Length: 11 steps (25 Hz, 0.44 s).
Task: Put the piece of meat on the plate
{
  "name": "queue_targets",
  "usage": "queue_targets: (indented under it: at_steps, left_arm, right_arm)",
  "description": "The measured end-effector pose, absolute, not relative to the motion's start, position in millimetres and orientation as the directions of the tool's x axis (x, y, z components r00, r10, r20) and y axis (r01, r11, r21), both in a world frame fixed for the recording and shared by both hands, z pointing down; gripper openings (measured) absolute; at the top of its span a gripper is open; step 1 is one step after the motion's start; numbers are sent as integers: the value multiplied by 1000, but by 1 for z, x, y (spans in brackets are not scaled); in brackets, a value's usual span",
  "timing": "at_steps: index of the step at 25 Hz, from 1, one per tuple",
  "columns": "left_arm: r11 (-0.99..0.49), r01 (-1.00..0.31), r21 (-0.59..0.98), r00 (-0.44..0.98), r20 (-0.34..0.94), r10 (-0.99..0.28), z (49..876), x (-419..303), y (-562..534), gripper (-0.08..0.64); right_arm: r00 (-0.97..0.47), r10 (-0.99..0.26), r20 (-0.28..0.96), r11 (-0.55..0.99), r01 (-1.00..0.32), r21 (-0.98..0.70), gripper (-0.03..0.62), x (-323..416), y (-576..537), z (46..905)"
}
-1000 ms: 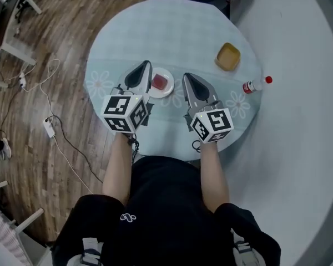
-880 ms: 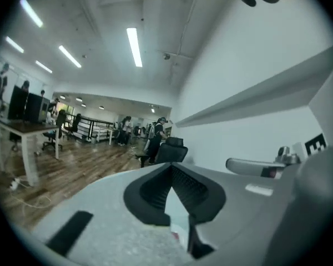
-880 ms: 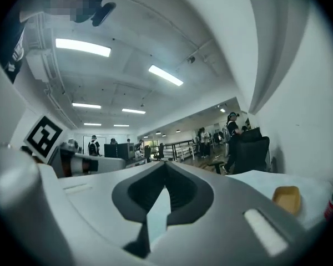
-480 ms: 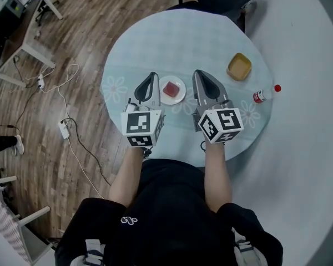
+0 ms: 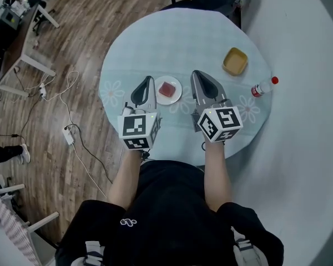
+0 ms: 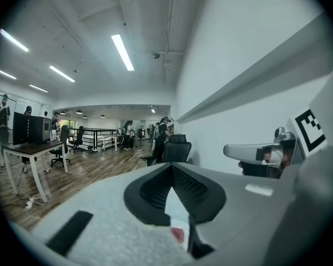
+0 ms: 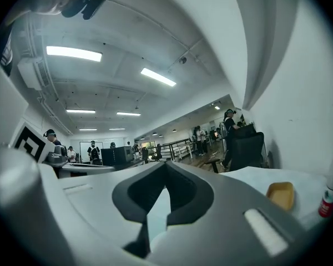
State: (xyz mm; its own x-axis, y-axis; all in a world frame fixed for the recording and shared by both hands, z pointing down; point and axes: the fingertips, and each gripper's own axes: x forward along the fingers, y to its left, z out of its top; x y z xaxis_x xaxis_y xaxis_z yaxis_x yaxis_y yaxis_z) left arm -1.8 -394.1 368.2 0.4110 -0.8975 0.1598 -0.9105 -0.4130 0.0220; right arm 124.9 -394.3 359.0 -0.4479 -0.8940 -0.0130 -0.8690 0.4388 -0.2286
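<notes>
While my left gripper (image 5: 147, 80) and right gripper (image 5: 197, 74) hang pressed together, one square red meat piece (image 5: 166, 88) sits on one round white plate (image 5: 177, 95) between them.

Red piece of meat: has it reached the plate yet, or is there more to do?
It looks finished. The red piece of meat lies on the small round white plate. Nothing is in hand: the left gripper and the right gripper flank the plate, both shut and empty. Nothing seems left to do.
</notes>
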Motion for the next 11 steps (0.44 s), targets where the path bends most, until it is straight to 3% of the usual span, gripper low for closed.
queue_targets:
  at_steps: [11]
  left_arm:
    - [-425,-905,32,421,224,-879,390,10,-388,-5]
  right_arm:
    - [-449,-894,6,430,-859,-279,9,144,-403,382]
